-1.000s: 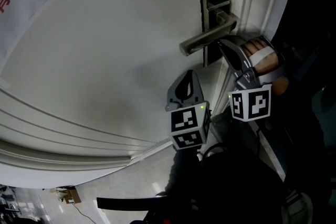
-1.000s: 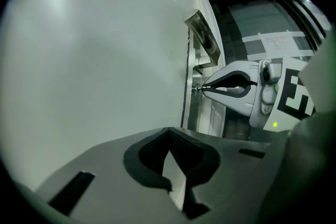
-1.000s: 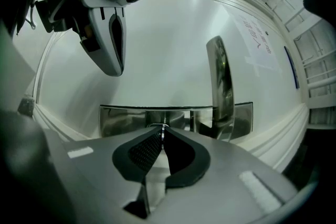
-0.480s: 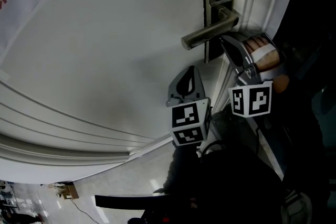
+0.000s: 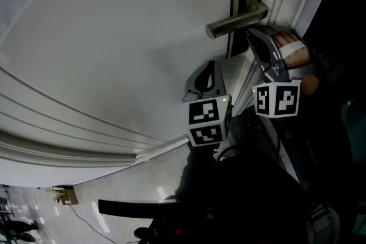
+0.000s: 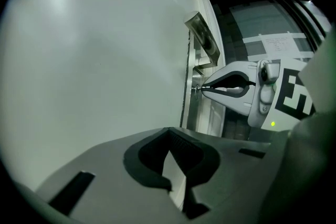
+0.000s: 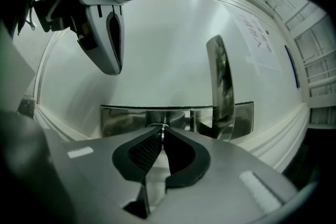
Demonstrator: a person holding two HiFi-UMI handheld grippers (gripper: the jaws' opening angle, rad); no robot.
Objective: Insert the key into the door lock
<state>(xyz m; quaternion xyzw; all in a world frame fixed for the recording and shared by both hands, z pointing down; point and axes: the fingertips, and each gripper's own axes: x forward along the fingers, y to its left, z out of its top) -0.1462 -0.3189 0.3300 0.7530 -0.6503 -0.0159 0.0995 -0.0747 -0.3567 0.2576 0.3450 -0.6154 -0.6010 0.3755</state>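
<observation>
Right gripper [image 7: 163, 134]: 2 jaws pinched on thin silver metal key [image 7: 163, 128]. Key tip sits at the brushed steel lock plate [image 7: 126, 119] on the white panelled door [image 5: 114, 37], just beside the silver lever handle [image 7: 221, 86]; depth of entry cannot be told. Left gripper [image 6: 169, 131]: jaws together, nothing between, near the door, apart from the lock plate.

The right gripper [image 7: 161, 136] has its jaws pressed together on a thin key [image 7: 163, 130]; the key's tip meets the brushed metal lock plate [image 7: 123, 119] on the white door [image 7: 168, 50]; the lever handle [image 7: 220, 86] rises just to the right; the left gripper [image 7: 112, 72] hangs at upper left, jaws together.
</observation>
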